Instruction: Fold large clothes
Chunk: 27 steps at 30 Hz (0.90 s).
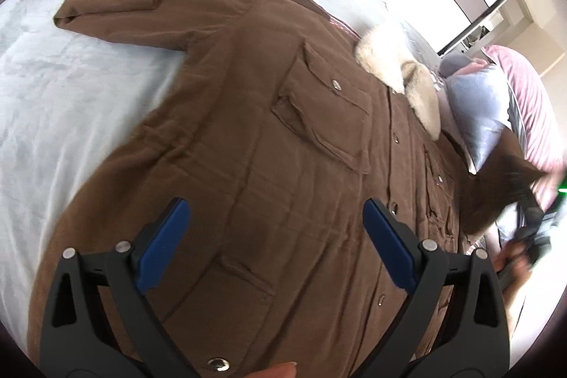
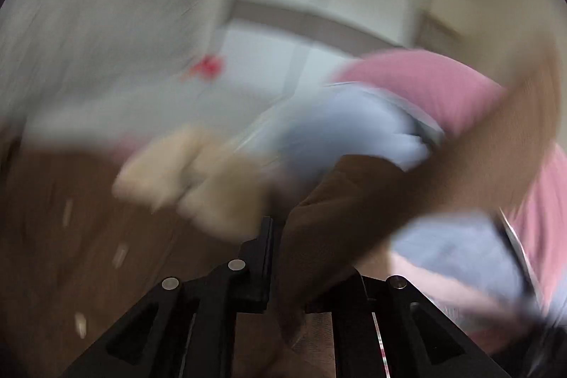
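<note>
Spread flat across the pale bed: a large brown coat, front up, buttoned, long axis running from the hem under the left tool to the fur collar at the far end. One sleeve lies folded back beside the body on the far left; the other sleeve hangs lifted at the right edge, beside a blue pillow and a pink cushion.

Left tool: blue pads wide apart, nothing between them, hovering over the lower front of the coat, nearer the hem than the collar.

Right tool: badly smeared view, yet apparently pinched together on that lifted brown sleeve, cloth rising from between the black fingers.

Likely next: carrying the sleeve leftward across the chest, toward the collar line.

Pockets with snapped flaps on the chest, closed, contents unseen; no other containers.
</note>
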Available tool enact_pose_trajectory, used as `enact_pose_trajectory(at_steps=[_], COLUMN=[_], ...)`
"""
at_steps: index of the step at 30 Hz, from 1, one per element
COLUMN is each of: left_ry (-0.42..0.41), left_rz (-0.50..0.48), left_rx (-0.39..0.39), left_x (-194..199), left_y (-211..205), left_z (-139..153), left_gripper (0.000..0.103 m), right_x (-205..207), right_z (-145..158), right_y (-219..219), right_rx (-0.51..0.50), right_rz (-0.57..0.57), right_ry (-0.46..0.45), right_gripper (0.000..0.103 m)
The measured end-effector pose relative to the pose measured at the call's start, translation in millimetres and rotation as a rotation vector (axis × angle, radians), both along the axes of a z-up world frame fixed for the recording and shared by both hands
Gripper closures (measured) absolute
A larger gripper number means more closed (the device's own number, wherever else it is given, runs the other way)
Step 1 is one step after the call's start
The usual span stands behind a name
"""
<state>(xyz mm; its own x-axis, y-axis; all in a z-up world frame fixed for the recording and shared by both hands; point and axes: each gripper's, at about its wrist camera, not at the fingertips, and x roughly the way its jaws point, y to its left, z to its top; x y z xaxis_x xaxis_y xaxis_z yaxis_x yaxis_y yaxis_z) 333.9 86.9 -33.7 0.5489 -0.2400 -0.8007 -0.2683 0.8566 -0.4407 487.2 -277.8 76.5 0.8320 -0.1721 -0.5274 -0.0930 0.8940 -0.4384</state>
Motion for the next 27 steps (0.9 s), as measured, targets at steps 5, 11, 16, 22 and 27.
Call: enact_pose_trajectory(at_steps=[5, 11, 16, 22, 27], left_ry=[0.008, -0.011, -0.006, -0.003, -0.010], left_rz=[0.002, 0.007, 0.001, -0.011, -0.005], left_rx=[-0.024, -0.014, -0.004, 0.010, 0.007], left_x=[-1.8, -0.6, -0.5, 2.8, 1.9], left_y=[8.1, 11.6, 7.0, 1.0, 3.5], left_z=[-0.2, 6.1, 4.3, 2.5, 3.7], left_gripper=[0.005, 0.005, 0.005, 0.005, 0.005], right_x=[15.8, 6.3, 13.9, 38.7, 50.7], right_z=[-79.6, -65.0, -60.1, -79.5, -80.6], right_y=[51.6, 19.2, 10.9, 42.1, 46.1], right_rx=[-0.028, 0.255, 0.426, 0.567, 0.717], right_rz=[0.052, 0.110, 0.071, -0.115, -0.129], right_ry=[0.246, 0.341, 0.400, 0.433, 0.459], right_gripper=[0.088, 0.061, 0.055, 0.055, 0.055])
